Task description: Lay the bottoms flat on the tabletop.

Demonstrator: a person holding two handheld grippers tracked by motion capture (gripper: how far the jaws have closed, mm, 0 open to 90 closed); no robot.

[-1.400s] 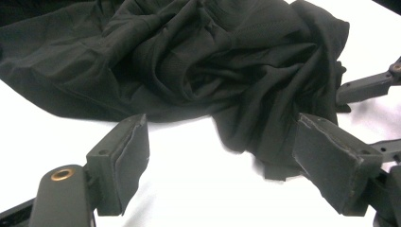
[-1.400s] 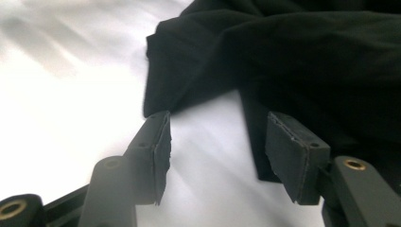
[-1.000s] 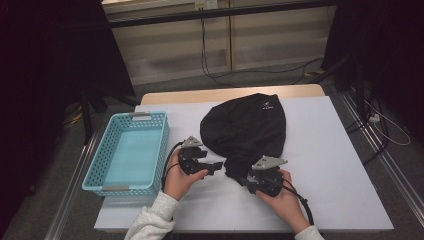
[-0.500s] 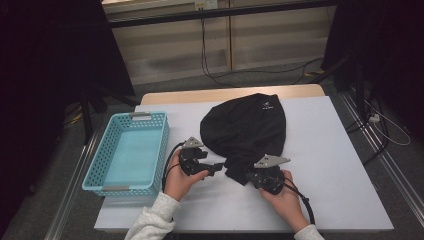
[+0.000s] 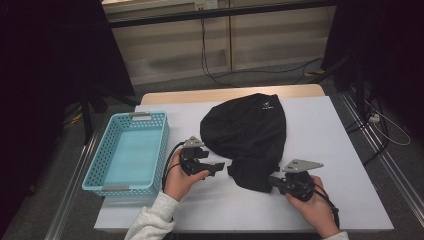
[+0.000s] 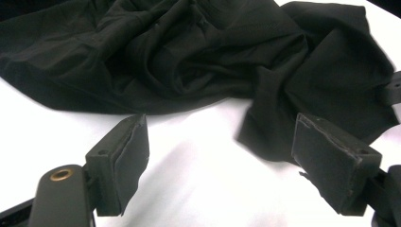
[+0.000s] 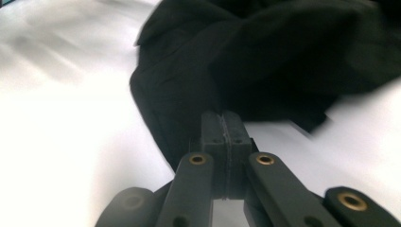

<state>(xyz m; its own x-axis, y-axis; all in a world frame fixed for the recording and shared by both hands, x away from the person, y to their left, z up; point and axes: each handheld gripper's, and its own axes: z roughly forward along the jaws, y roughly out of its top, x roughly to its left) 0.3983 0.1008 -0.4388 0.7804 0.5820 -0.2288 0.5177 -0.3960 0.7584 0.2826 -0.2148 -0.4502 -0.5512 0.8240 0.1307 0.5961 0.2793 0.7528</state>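
Note:
A black cloth garment [image 5: 245, 132] lies crumpled on the white table [image 5: 330, 130], with a small white logo near its far end. My left gripper [image 5: 217, 167] rests by the garment's near left edge. Its jaws stand open in the left gripper view [image 6: 217, 165], with bare table between the pads and the cloth [image 6: 189, 52] just beyond. My right gripper [image 5: 274, 181] is at the garment's near right corner. Its jaws have just closed, and in the right gripper view [image 7: 222, 116] the pads meet on the cloth's [image 7: 265, 56] thin edge.
A light blue plastic basket [image 5: 100, 165] stands at the table's left side. Bare table surface runs to the right of the garment and along the near edge. Cables trail on the floor beyond the table.
My right gripper has shut and moved toward the near right, and the garment's near edge has stretched after it. The left gripper has kept still.

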